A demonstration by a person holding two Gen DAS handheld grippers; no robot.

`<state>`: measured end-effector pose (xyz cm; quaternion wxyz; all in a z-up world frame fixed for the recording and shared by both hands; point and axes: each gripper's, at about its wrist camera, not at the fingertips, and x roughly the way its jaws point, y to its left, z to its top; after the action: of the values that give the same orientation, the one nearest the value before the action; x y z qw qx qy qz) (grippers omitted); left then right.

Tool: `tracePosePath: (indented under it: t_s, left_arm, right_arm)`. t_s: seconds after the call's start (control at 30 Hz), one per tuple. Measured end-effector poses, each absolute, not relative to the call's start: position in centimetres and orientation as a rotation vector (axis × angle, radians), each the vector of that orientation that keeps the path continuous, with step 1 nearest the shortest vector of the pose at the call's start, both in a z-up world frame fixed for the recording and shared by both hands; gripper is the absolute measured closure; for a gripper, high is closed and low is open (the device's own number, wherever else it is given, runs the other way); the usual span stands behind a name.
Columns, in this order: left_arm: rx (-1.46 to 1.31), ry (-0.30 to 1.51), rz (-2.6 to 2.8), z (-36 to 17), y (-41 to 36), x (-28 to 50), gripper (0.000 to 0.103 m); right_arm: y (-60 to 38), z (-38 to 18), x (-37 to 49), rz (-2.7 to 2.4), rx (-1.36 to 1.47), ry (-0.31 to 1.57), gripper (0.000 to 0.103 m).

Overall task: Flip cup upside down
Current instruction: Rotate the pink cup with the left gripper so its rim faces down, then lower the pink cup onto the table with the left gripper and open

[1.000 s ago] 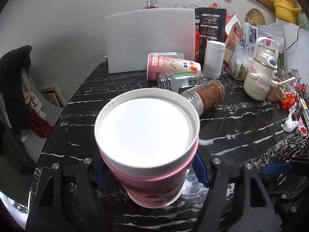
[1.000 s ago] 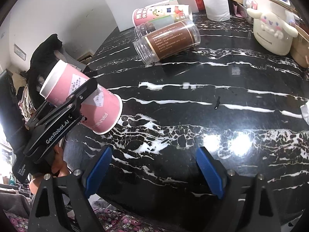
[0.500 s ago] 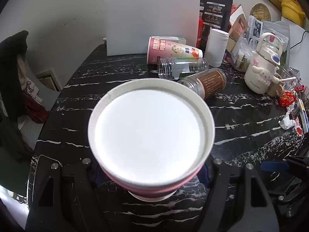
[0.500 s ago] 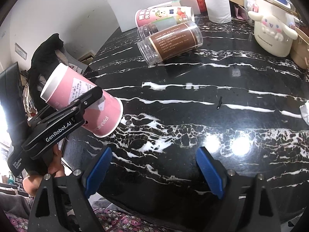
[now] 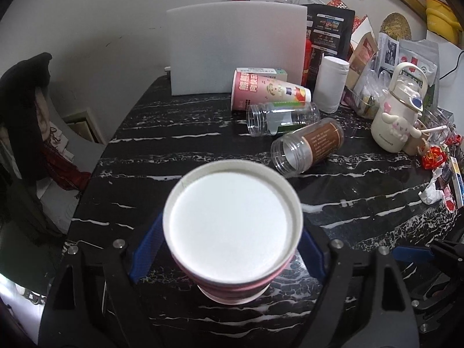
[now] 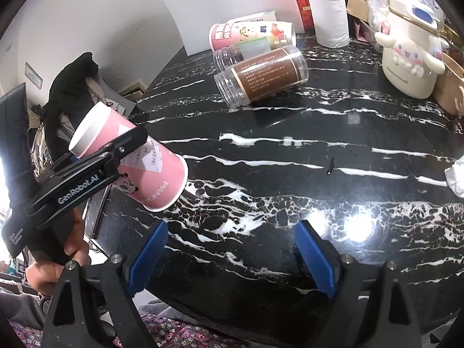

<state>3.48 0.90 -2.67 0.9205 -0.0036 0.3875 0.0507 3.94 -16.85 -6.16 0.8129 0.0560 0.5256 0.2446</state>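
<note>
Clamped on the pink paper cup [image 6: 130,159], the left gripper [image 5: 229,246] squeezes its blue pads against the cup's sides, while the right gripper [image 6: 232,252] hangs slack, jaws spread with nothing between them over the black marble table [image 6: 319,150]. From where I stand, the cup sits tilted in the air near the table's edge, white base turned up and toward the left camera, rim slanting down at the stone. It looks nearly touching, though I cannot tell if it does. Compared with a second ago, the base has swung from leaning away to facing the left lens almost squarely, and less pink wall shows below it. In the right view the cup has risen slightly and tipped further over. I judge the flip mostly done; what remains is setting the rim flat and letting go.
</note>
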Motion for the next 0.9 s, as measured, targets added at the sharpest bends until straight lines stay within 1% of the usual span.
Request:
tracePosePath:
  t_s: [0.3,0.4,0.77,0.9]
  left_arm:
    - [0.026,0.782,0.094,1.1,0.9,2.0,0.019]
    - [0.014,0.788,0.089,2.5,1.2,1.3,0.015]
    - [0.017,0.8,0.115,6.2,2.5,-1.5,0.013]
    - [0.029,0.805,0.113,7.0,3.2,-2.5,0.009]
  right_arm:
    - [-15.9,-3.1,3.4,0.504,0.042,1.054,0.013]
    - [-15.5,-2.0,3.3,0.498,0.008,1.03,0.013]
    - [-13.5,2.2,2.7,0.478,-0.073,0.951,0.013]
    - [-12.6,3.5,2.2,0.478,-0.097,0.921,0.013]
